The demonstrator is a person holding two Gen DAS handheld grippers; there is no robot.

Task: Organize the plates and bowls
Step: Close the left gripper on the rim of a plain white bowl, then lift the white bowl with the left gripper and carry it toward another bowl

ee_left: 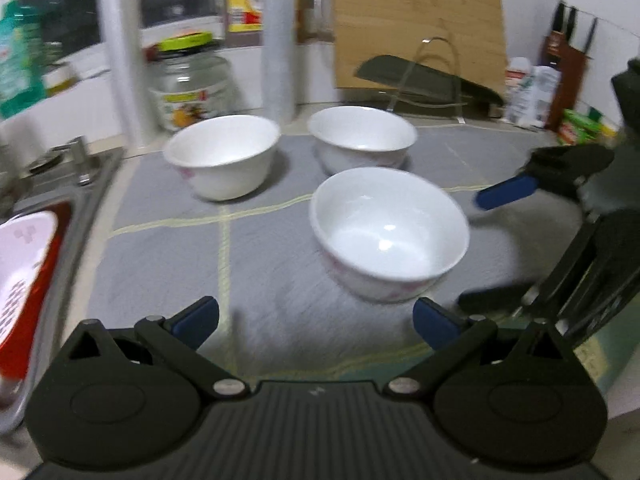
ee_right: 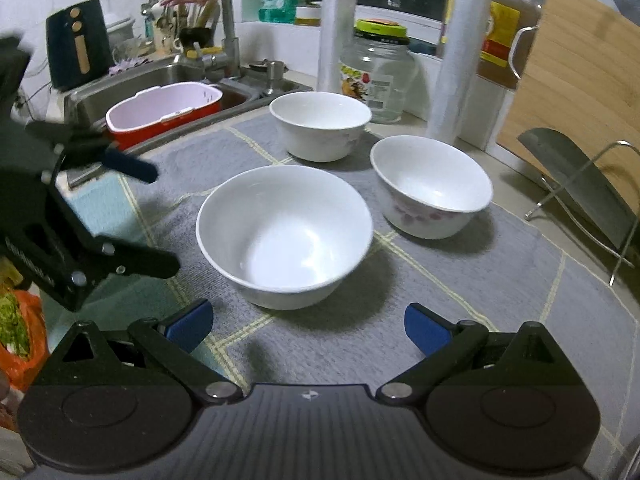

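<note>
Both tongs, left (ee_left: pixel 316 322) and right (ee_right: pixel 308 326), gape wide and empty, probably approaching the nearest bowl (ee_right: pixel 285 236) for stacking.

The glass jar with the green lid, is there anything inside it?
The glass jar looks empty: light passes straight through its clear upper part. A label wraps the lower part and covers the bottom, so whether something lies down there cannot be seen.

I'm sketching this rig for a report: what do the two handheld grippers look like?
Both match: the left gripper and right gripper have matte black ribbed bodies, round pivot housings, silver pins, angular black linkages and blue fingertip pads. No cables or sleeves show.
</note>
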